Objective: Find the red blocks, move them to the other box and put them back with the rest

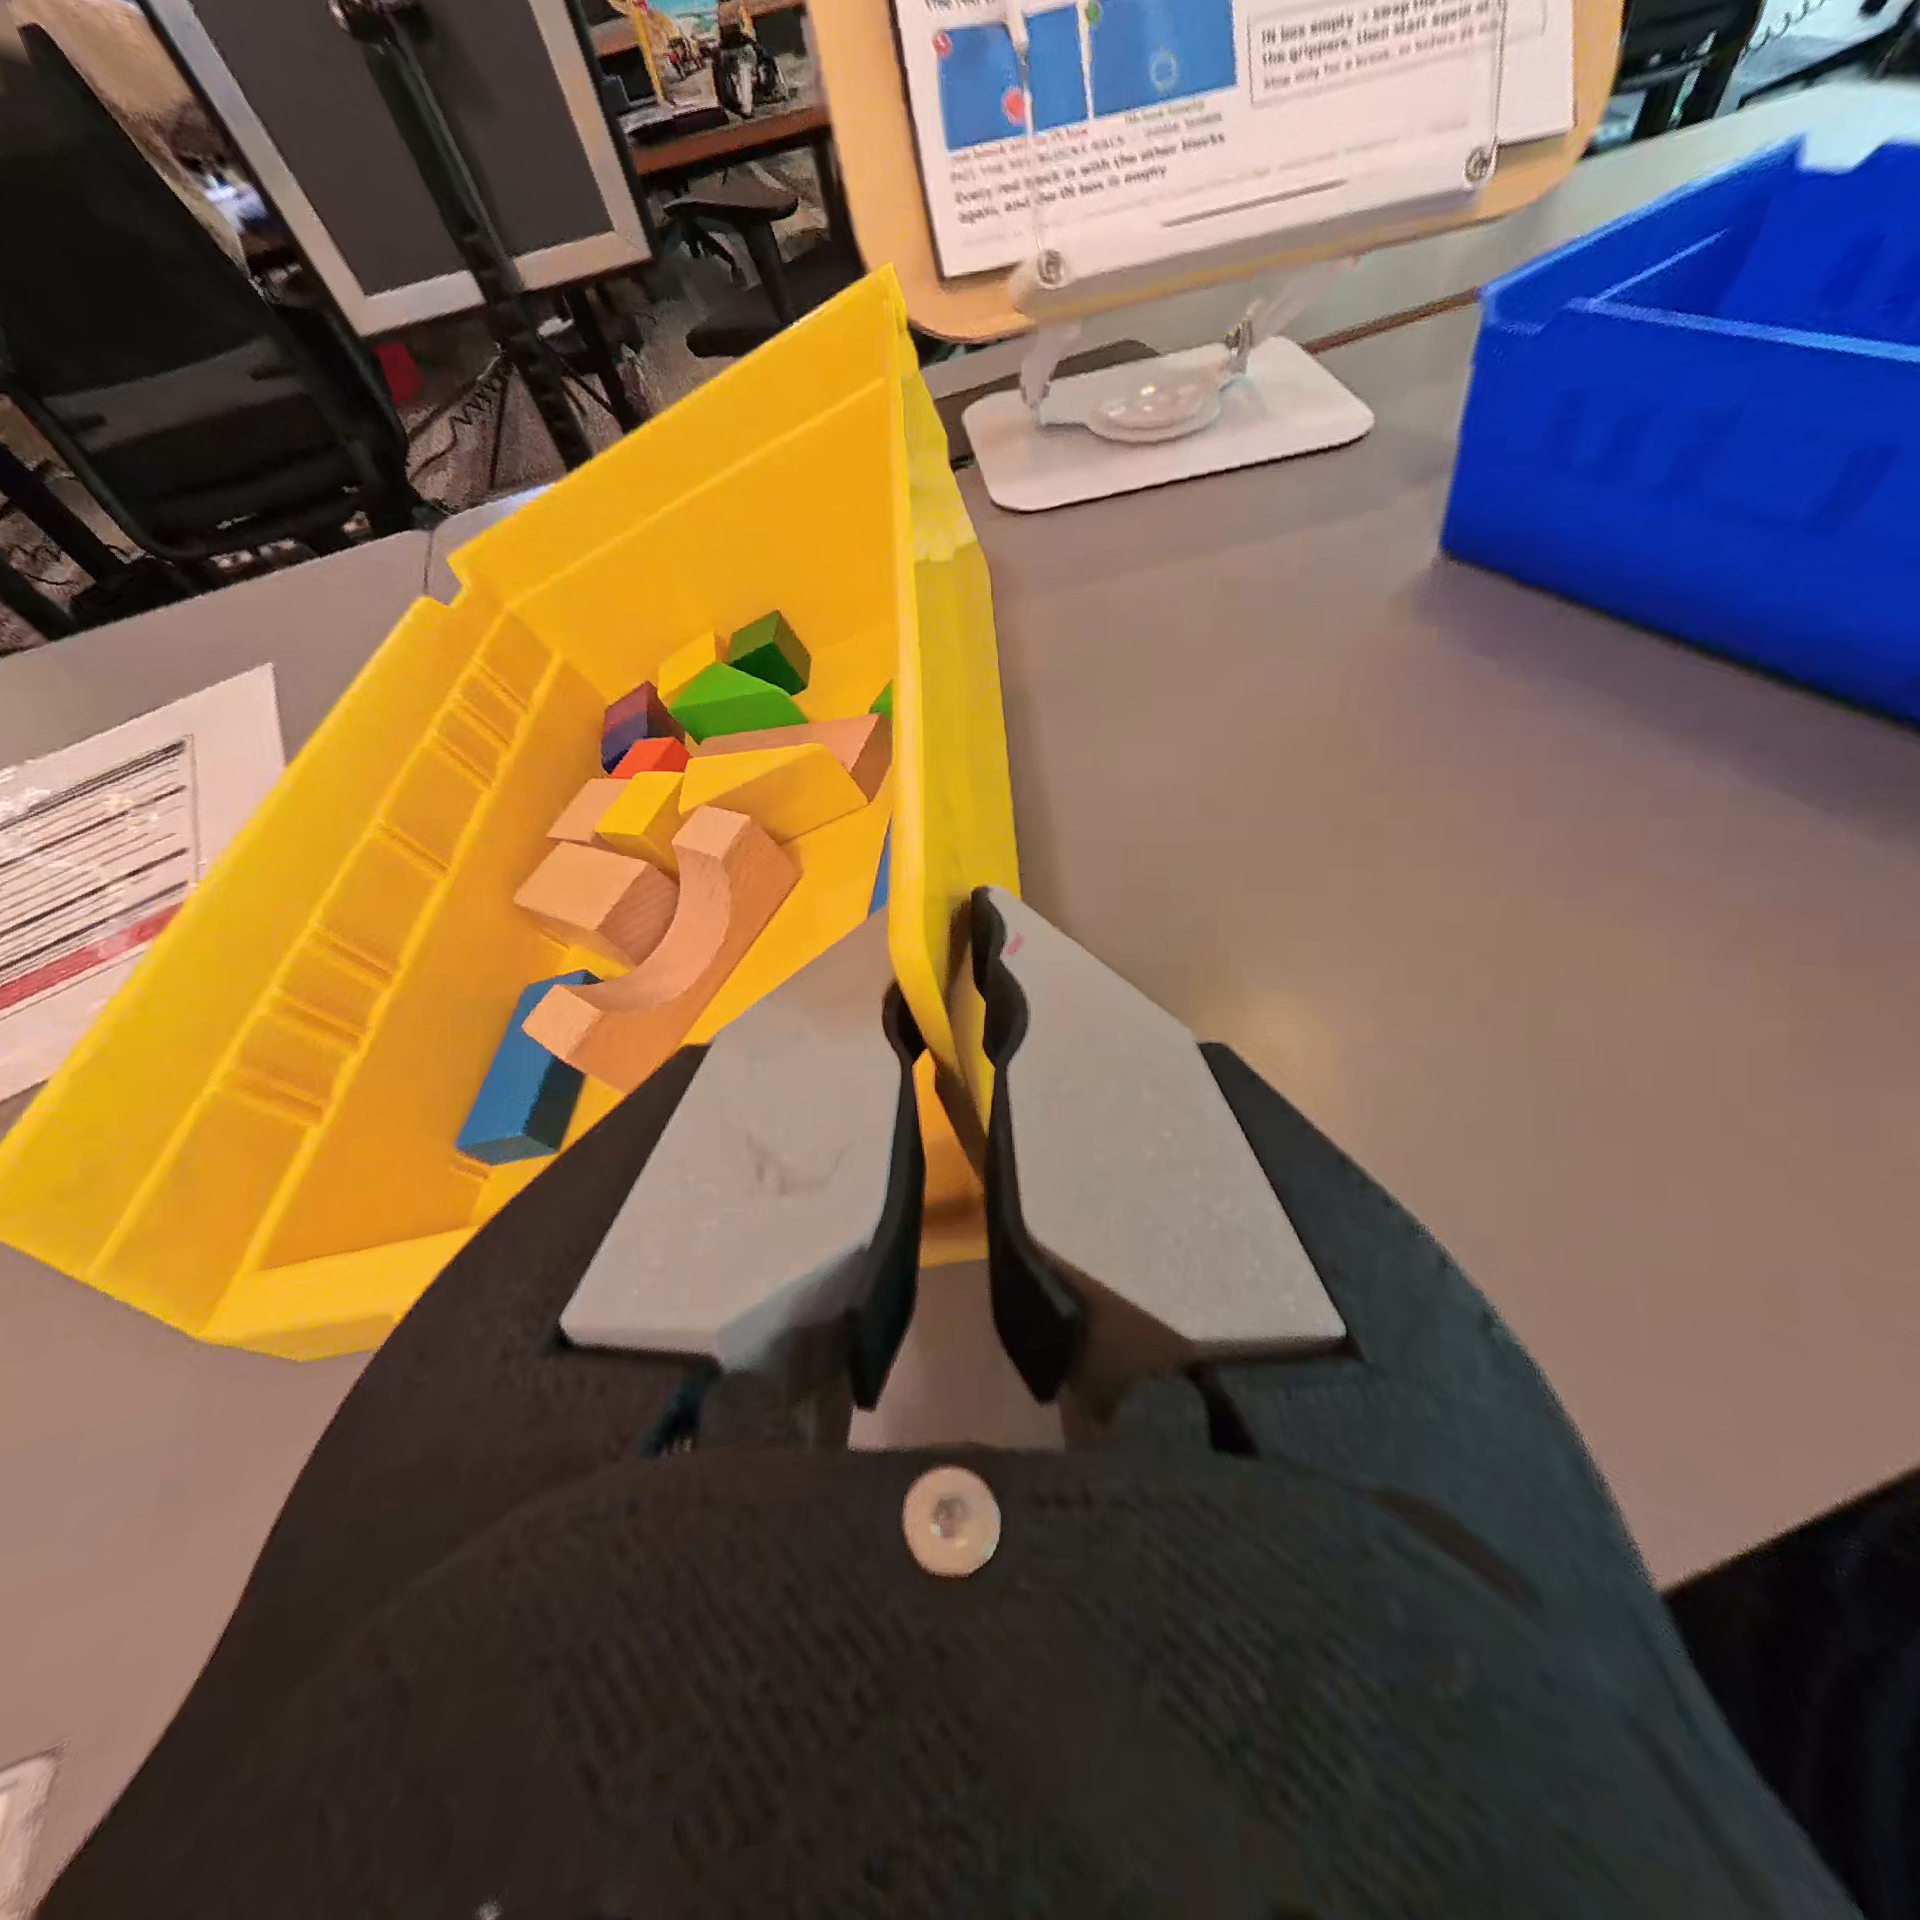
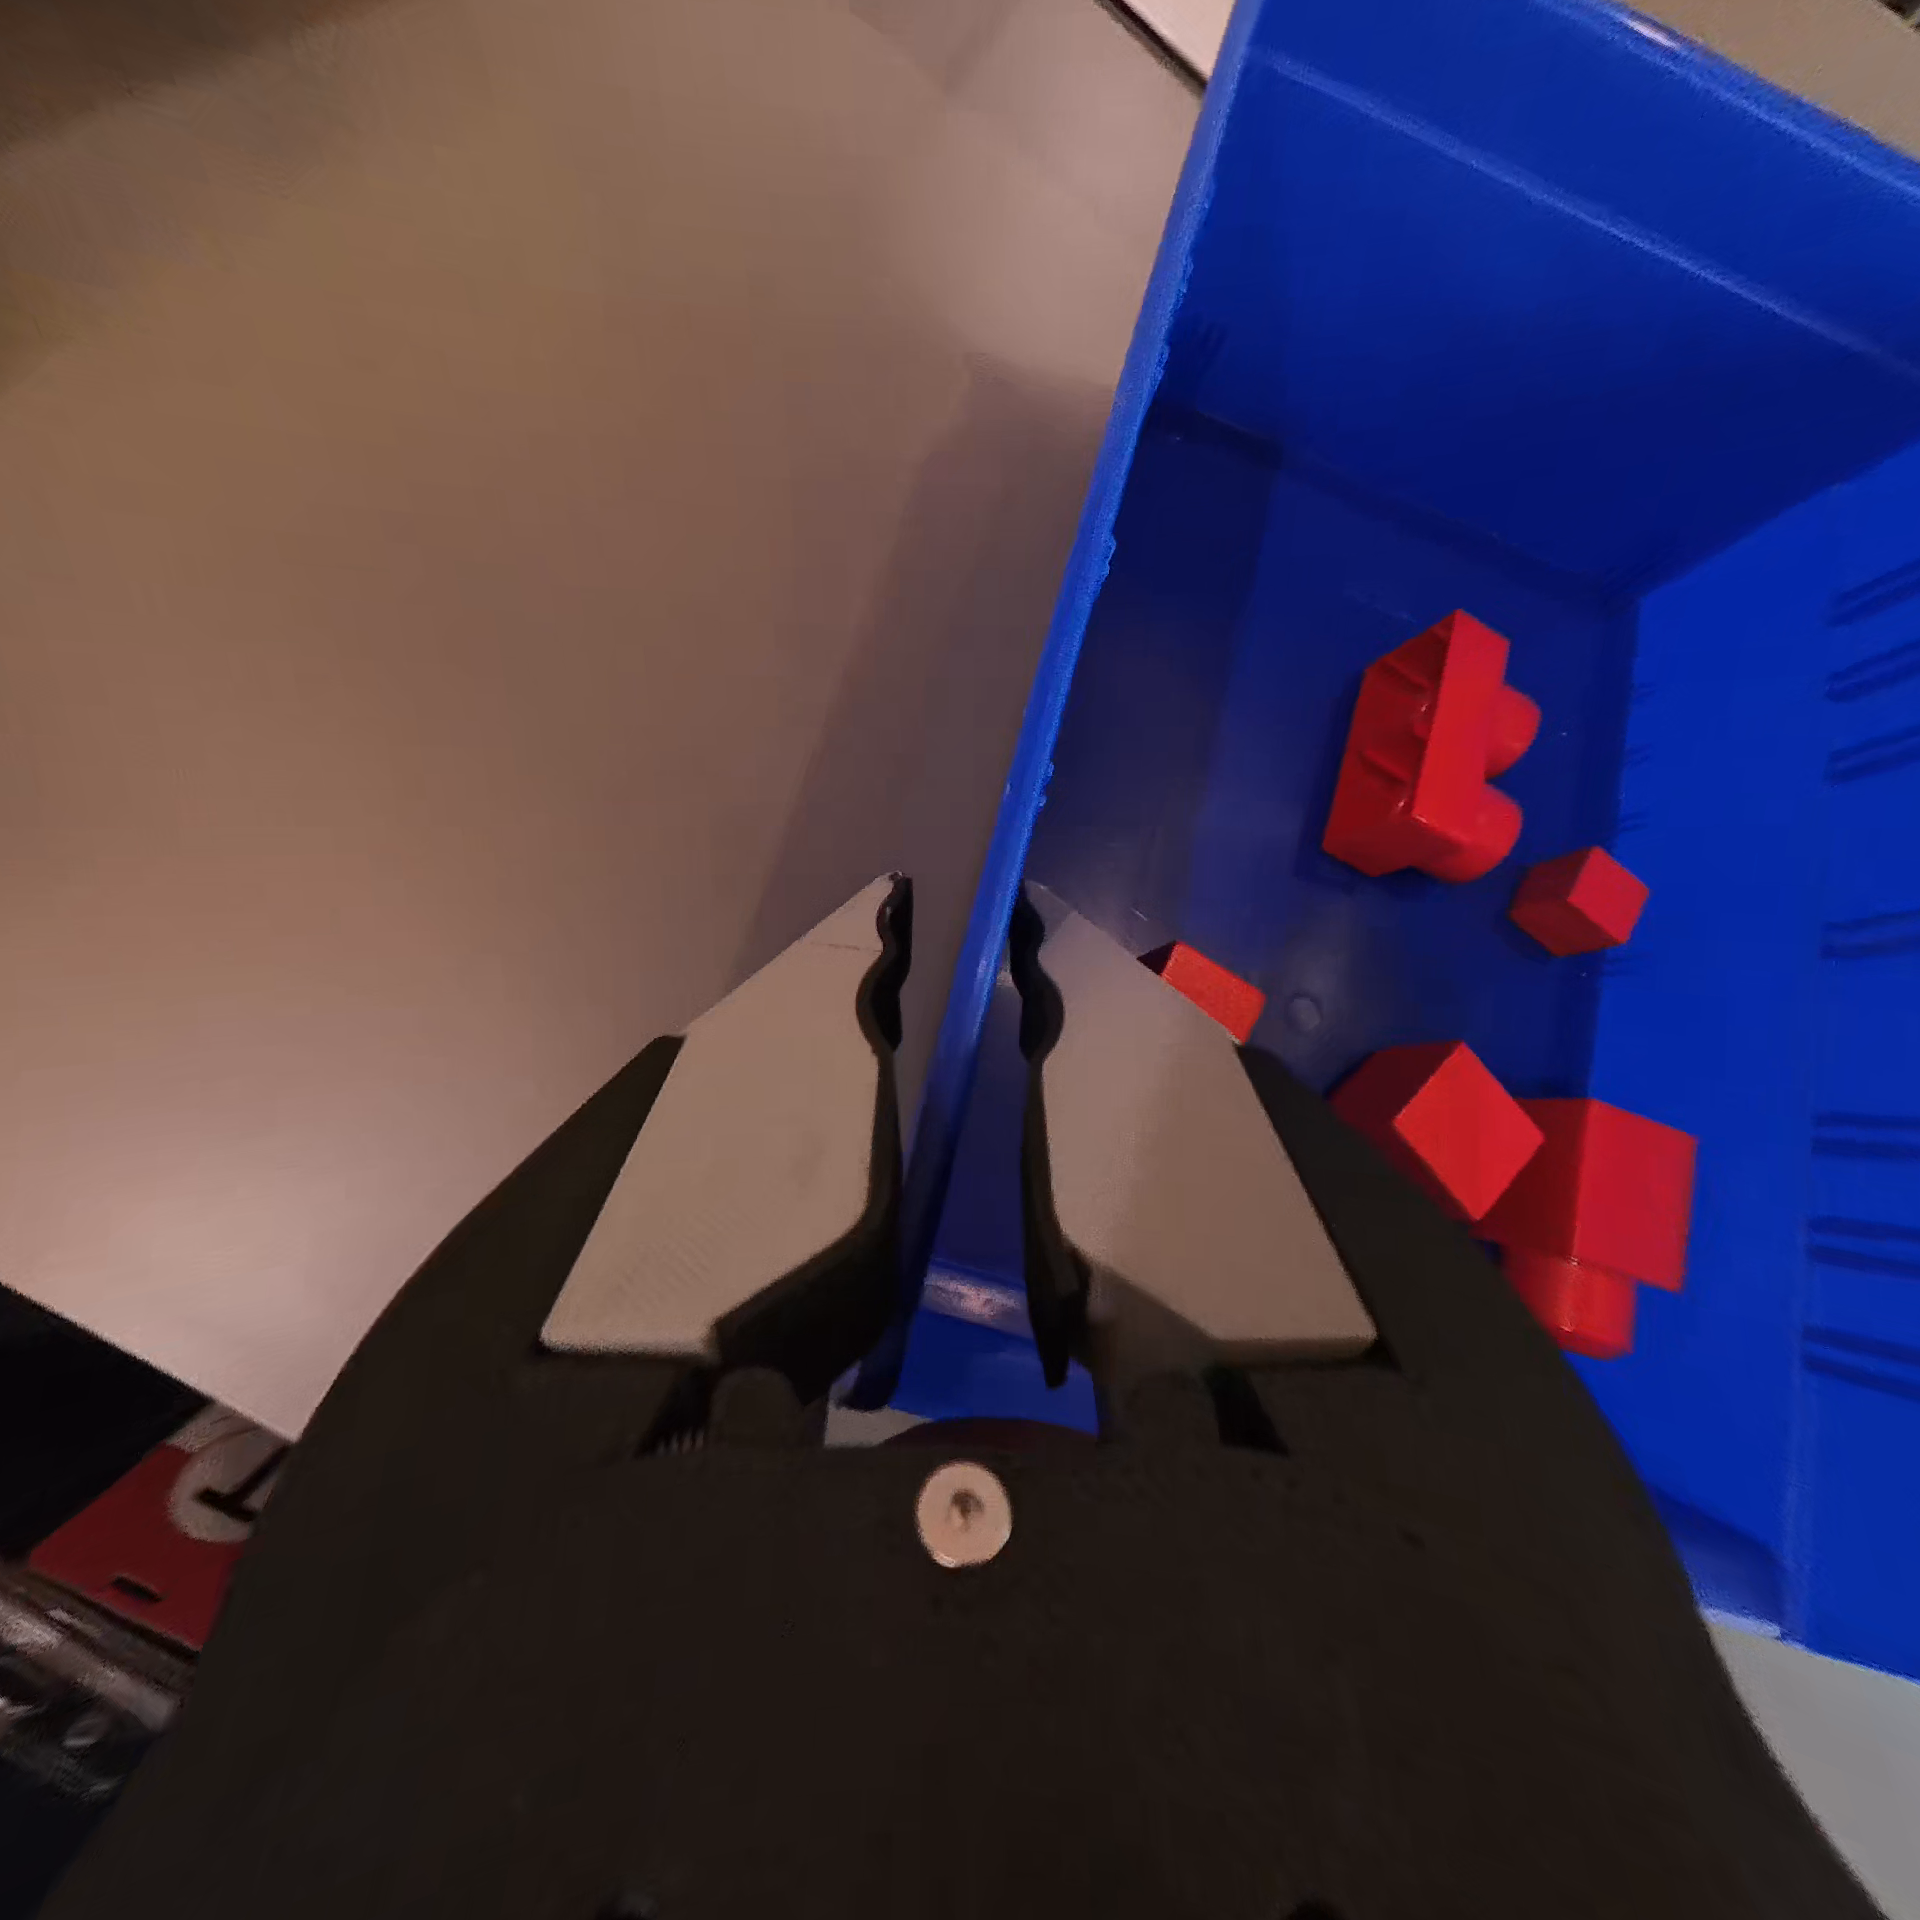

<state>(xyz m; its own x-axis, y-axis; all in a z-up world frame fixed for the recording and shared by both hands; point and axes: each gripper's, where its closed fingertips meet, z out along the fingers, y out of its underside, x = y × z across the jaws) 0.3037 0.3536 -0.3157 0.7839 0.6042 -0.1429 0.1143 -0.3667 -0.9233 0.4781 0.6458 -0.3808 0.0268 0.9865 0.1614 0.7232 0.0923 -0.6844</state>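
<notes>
Red blocks lie on the floor of the blue bin, and that is where the right gripper works: its two fingers straddle the bin's near side wall, one pad outside over the table, the other inside against the wall. Whether the outer pad truly presses on the plastic is hard to tell; a thin sliver of table shows beside it near the tip. Just past the inner finger sits a small red cuboid, then a red cube leaning on a larger red studded piece. Farther in are a small red cube and the big red studded brick.

On the other side, the left gripper is clamped on the right-hand wall of the yellow bin, a pad on each face of the plastic. The bin sits tilted on the grey table. Inside it, nearest first, are a blue block, a natural wooden arch, plain and yellow blocks, one orange-red block, a purple one and green ones at the far end. Beyond stand a printed sheet on a stand and, to the right, the blue bin.
</notes>
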